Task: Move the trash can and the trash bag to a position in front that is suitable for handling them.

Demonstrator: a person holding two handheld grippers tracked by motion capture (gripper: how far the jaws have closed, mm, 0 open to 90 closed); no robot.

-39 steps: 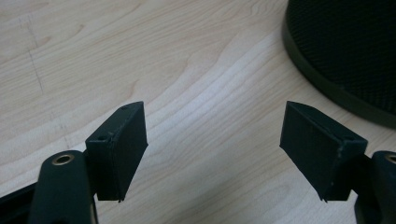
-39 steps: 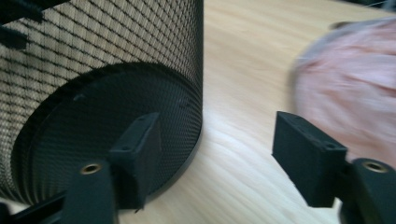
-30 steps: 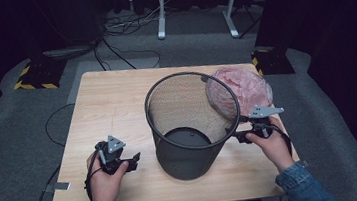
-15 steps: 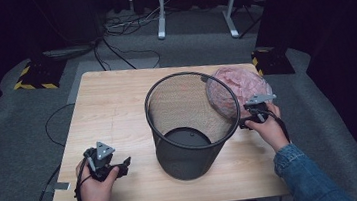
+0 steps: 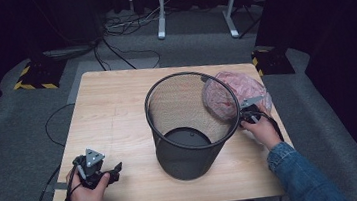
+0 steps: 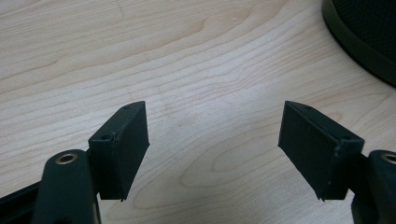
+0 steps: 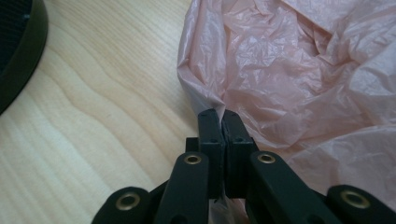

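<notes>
A crumpled pink plastic bag (image 5: 243,86) lies on the wooden table (image 5: 112,112) at the right, just behind a black mesh wastebasket (image 5: 187,155). My right gripper (image 5: 245,116) is at the bag's near edge. Its jaws have just been closing, and in the right gripper view the gripper (image 7: 222,114) is shut on a fold of the bag (image 7: 299,70). My left gripper (image 5: 116,168) rests low near the table's front left corner. It stands open in the left gripper view (image 6: 215,144), with bare wood between the jaws.
The wastebasket stands upright in the middle of the table, between the two hands; its base (image 6: 364,42) shows at the top right of the left gripper view. Cables and a metal stand (image 5: 197,8) are on the grey floor behind the table.
The right gripper moved in to the bag's edge and shut on it. The left hand drew back toward the table's front left corner, jaws still open.
</notes>
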